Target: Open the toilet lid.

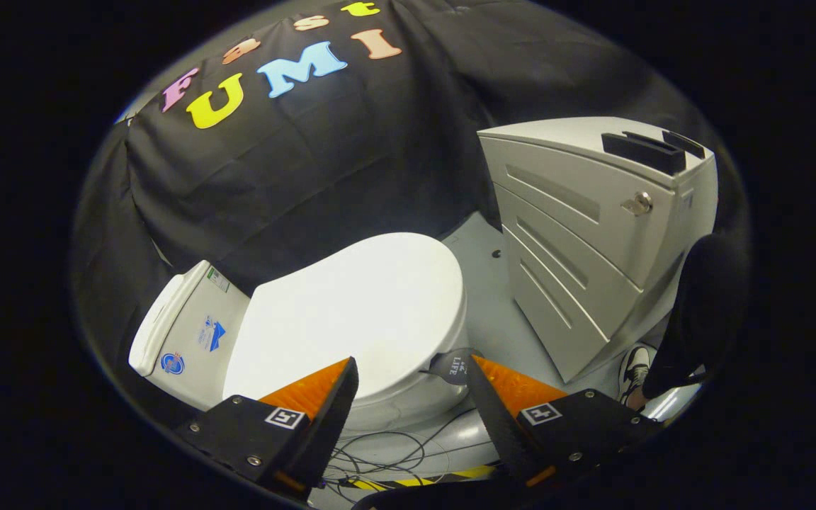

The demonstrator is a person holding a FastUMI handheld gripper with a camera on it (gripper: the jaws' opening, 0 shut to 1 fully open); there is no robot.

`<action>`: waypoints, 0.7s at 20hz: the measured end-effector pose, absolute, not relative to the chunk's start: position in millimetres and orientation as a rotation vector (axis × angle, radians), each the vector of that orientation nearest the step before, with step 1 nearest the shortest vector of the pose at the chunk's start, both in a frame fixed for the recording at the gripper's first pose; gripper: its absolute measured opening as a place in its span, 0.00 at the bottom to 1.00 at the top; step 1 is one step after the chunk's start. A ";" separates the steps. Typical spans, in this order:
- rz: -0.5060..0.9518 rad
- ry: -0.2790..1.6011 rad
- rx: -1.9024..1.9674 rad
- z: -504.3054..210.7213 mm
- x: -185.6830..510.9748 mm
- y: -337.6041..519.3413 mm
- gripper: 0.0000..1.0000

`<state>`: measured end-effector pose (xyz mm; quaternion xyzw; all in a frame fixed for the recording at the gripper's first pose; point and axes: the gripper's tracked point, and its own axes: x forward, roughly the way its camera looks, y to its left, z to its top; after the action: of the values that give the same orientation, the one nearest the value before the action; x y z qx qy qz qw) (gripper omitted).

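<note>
Claw above toilet, lid shut, nothing gripped.

Gripper (pixel 411 375) spread wide, fingers well apart and empty, poised over the near side rim of the toilet (pixel 408 404). Just ahead and between the fingers: closed lid (pixel 351 319), lying flat on the seat, reaching on beyond the fingertips. Long axis of lid running slantwise across the claw's line, from the tank (pixel 185 322) off the left finger to the rounded front edge beyond the right finger. Small dark tab (pixel 454 365) sticking out at the lid's rim just beside the right finger, probably the nearest purchase for a lift. Hinge presumably at the tank end, so likely swing up toward the tank. Beyond the front edge, a gray drawer cabinet (pixel 578 241) standing near; cables (pixel 380 457) on the floor (pixel 482 297) below.
</note>
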<state>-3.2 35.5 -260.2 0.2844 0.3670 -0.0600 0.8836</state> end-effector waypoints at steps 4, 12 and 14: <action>-0.189 0.769 0.703 -271.0 0.4 22.0 0.94; -0.230 0.822 0.843 -310.1 -1.6 15.9 0.93; -0.229 0.823 0.928 -318.4 -0.6 19.4 0.91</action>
<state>-0.6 19.4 -318.4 0.4339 0.3849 -0.1072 0.8075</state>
